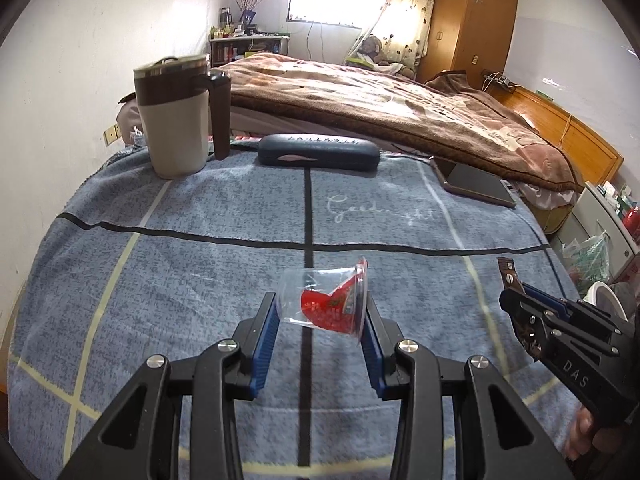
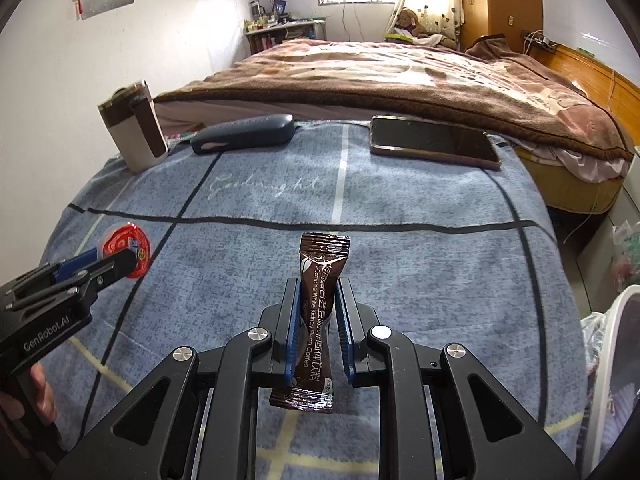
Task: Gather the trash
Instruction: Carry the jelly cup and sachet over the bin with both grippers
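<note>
A clear plastic cup [image 1: 320, 308] with a torn red foil lid lies on its side between the blue pads of my left gripper [image 1: 321, 299], which is shut on it just above the blue-grey cloth [image 1: 200, 260]. The right wrist view shows this gripper [image 2: 127, 261] at the left with the cup's red lid [image 2: 122, 242] facing the camera. My right gripper [image 2: 318, 282] is shut on a brown coffee sachet [image 2: 324, 256] that stands upright between its pads. In the left wrist view the right gripper [image 1: 510, 282] comes in from the right, with the sachet's end [image 1: 506, 266] sticking up.
At the far edge of the cloth stand a brown-and-cream lidded mug [image 1: 176, 116], a dark glasses case [image 1: 318, 152] and a phone [image 2: 434, 142]. Behind them is a bed with a brown blanket [image 1: 400, 100]. A white bin [image 2: 612, 340] and a plastic bag [image 1: 588, 256] sit at the right.
</note>
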